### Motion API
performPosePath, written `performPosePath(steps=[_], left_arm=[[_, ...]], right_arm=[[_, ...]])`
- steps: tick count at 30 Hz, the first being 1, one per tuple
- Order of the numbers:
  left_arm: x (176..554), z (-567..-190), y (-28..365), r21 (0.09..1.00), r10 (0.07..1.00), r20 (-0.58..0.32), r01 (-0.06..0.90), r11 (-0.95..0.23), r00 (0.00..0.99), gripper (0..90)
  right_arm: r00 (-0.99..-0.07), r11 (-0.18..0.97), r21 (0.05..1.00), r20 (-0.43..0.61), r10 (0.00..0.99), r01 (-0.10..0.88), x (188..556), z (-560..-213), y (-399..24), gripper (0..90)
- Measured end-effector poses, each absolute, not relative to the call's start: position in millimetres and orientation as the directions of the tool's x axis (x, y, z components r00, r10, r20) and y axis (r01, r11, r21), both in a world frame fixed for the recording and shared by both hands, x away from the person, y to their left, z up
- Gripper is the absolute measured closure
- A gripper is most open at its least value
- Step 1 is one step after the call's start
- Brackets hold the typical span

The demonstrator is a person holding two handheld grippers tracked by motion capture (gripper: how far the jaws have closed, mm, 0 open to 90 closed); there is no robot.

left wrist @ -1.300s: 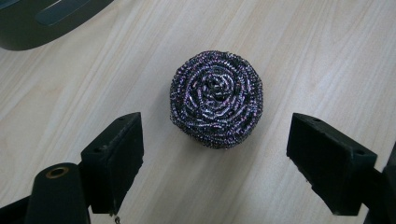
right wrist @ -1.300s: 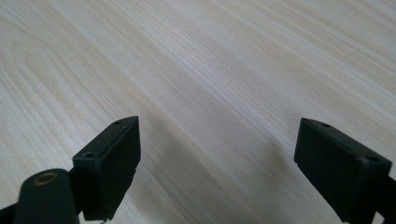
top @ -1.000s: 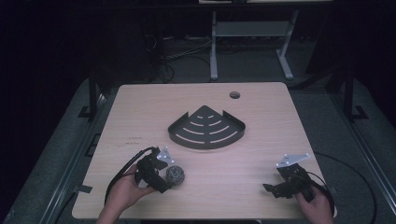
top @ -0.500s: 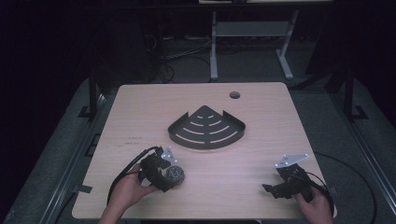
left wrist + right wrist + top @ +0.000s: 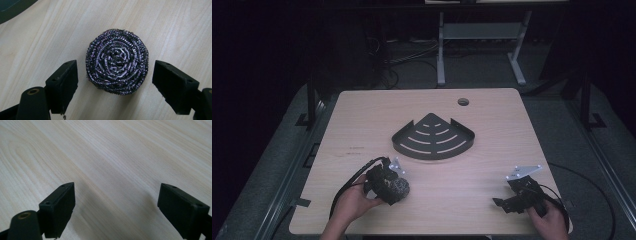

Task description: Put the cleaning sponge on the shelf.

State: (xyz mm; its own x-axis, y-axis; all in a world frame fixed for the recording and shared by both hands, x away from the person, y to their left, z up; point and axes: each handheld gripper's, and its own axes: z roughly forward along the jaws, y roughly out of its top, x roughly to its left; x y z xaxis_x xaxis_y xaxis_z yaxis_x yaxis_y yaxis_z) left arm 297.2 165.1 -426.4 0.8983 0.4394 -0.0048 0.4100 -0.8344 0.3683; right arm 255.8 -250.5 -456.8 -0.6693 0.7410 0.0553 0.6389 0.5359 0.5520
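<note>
Round steel scourer (image 5: 117, 64), dark shiny coils wound in a spiral, lying flat on the wooden table (image 5: 472, 195) near its front-left edge

Light wood bench (image 5: 512, 125) - steel-wool scourer (image 5: 117, 61) sits on it between the left gripper's (image 5: 392, 184) jaws, with a gap on each side. Black slotted corner rack (image 5: 433, 137) lies flat ahead of that gripper, near mid-bench, well apart from the right gripper (image 5: 507, 202). Round hole (image 5: 463, 102) in the bench top beyond the rack. Past the far edge - white metal stand (image 5: 482, 32) and loose cables (image 5: 412, 55) on the dark floor.
</note>
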Motion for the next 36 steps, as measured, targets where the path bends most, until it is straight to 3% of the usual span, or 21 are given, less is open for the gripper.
performPosePath(steps=[36], left_arm=[[302.5,-434.2,156.4,0.338,0.430,-0.014,0.409,-0.848,0.903,28.4]], right_arm=[[-0.671,0.537,0.551,0.057,0.739,0.639,255.7,-457.0,-250.0,14.3]])
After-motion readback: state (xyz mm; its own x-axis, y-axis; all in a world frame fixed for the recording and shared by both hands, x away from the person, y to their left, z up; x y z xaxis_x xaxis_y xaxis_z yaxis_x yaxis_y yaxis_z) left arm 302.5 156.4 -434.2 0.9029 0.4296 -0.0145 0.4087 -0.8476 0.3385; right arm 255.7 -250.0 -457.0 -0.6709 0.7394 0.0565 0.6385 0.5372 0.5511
